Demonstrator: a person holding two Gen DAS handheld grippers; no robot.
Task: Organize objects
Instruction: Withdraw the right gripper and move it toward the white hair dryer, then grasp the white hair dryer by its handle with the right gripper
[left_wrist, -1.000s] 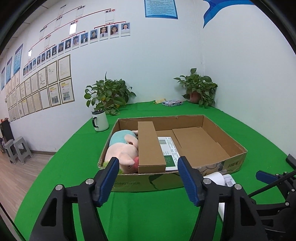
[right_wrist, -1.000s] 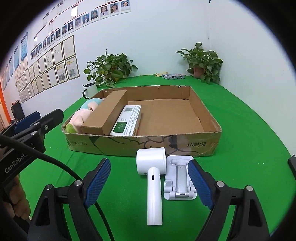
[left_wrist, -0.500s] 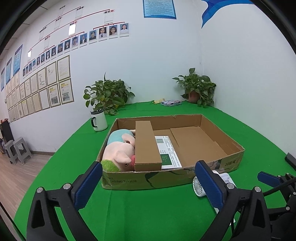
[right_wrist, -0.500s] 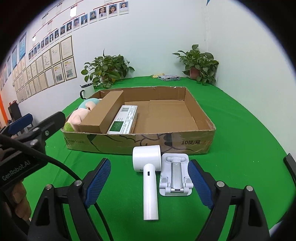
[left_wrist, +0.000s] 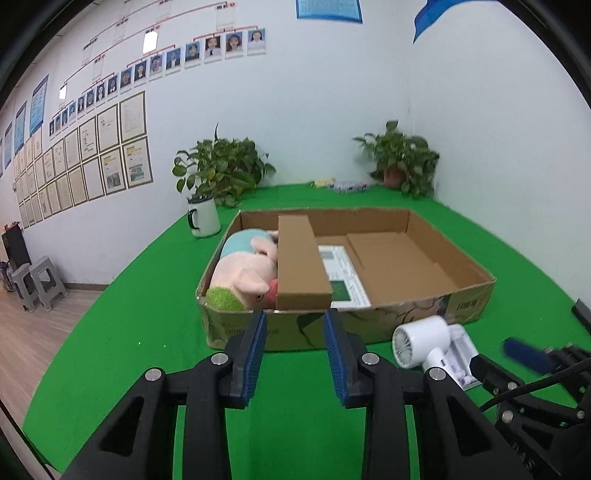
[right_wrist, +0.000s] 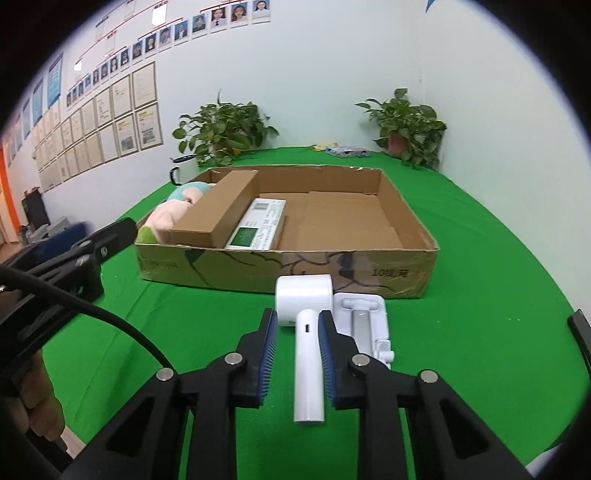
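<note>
1. So the right hand-held gripper (right_wrist: 297, 341) is sitting low over the green counter (right_wrist: 480, 332), its blue pads (right_wrist: 269, 354) narrowed around the handle of a white handheld fan (right_wrist: 306, 332). The handle is running straight between them. The right pad looks like it's touching the handle, but there's a sliver of gap on the left, so I can't tell if it's properly pinching yet.
2. The fan is lying flat on the counter just in front of the cardboard box (right_wrist: 399, 275), with its round head pointing toward the box wall.
3. Right beside the fan, touching or nearly touching it, a white folding stand (right_wrist: 364, 325) is lying flat too.
4. The left hand-held gripper (left_wrist: 295, 350) is hovering in front of the box's near wall with its pads partly spread and nothing between them.
5. Inside the box, a pink plush toy (left_wrist: 247, 275) is tucked against the left wall, a long brown carton (left_wrist: 301, 264) is lying next to it, and a white-and-green flat box (left_wrist: 343, 277) is sitting just right of that. The right half of the box is showing bare cardboard.
6. A white mug (left_wrist: 202, 218) is standing outside the box near its far left corner, in front of a potted plant (left_wrist: 221, 173).
</note>
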